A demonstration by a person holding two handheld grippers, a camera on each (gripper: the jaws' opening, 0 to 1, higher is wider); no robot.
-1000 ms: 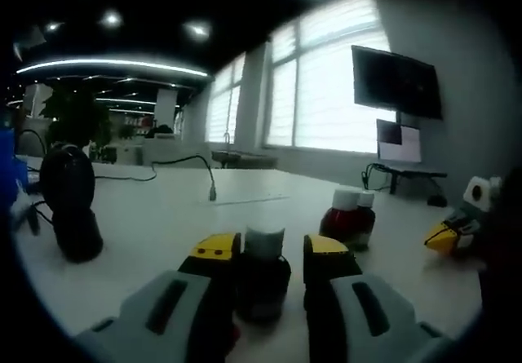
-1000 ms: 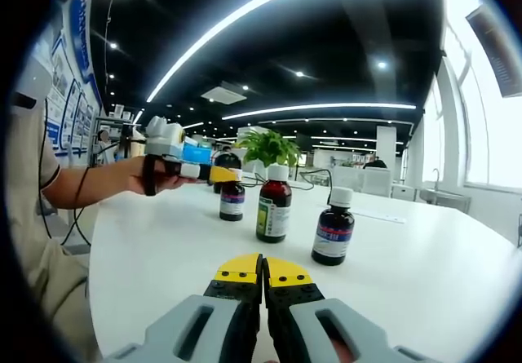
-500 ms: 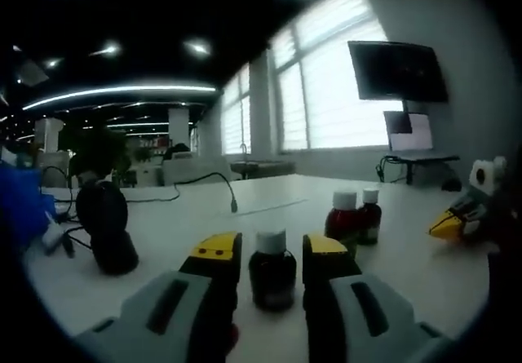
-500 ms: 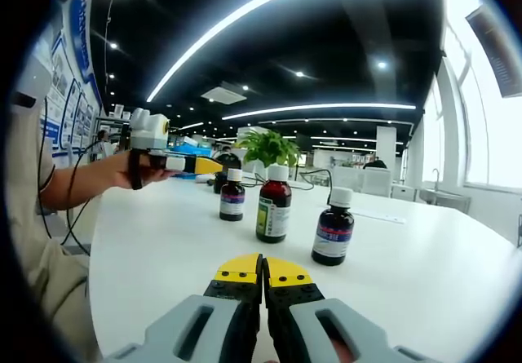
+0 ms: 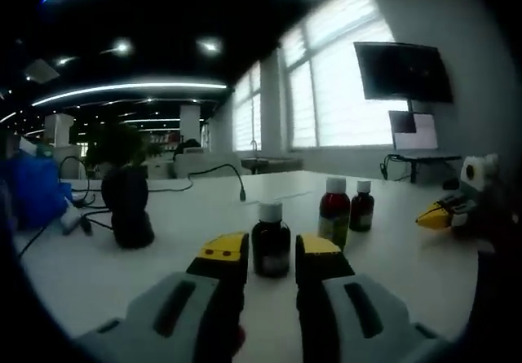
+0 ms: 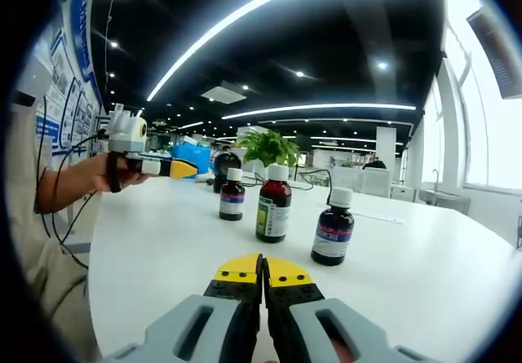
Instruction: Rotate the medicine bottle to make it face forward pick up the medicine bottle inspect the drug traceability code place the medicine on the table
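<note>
Three dark medicine bottles with white caps stand upright on the white table [image 6: 163, 249]. The small bottle [image 5: 271, 245] [image 6: 232, 198] stands just past the tips of my left gripper [image 5: 269, 258], seen through the gap of its open jaws, which hold nothing. In the right gripper view a hand holds the left gripper [image 6: 151, 166] left of that bottle and clear of it. A taller bottle [image 6: 273, 204] [image 5: 333, 214] is in the middle and a third bottle [image 6: 333, 228] [image 5: 361, 206] on the right. My right gripper [image 6: 263, 272] [image 5: 444, 212] is shut and empty, well short of the bottles.
A black round device [image 5: 129, 208] with cables stands on the table left of the small bottle, with a blue object [image 5: 33, 192] beyond it. A potted plant [image 6: 265, 147] sits behind the bottles. The person's arm and body [image 6: 41, 200] are at the left edge. A monitor [image 5: 404, 73] hangs on the wall.
My left gripper has drawn back from the small bottle, which was between its jaws and now stands beyond the tips. The right gripper and the bottles have not moved.
</note>
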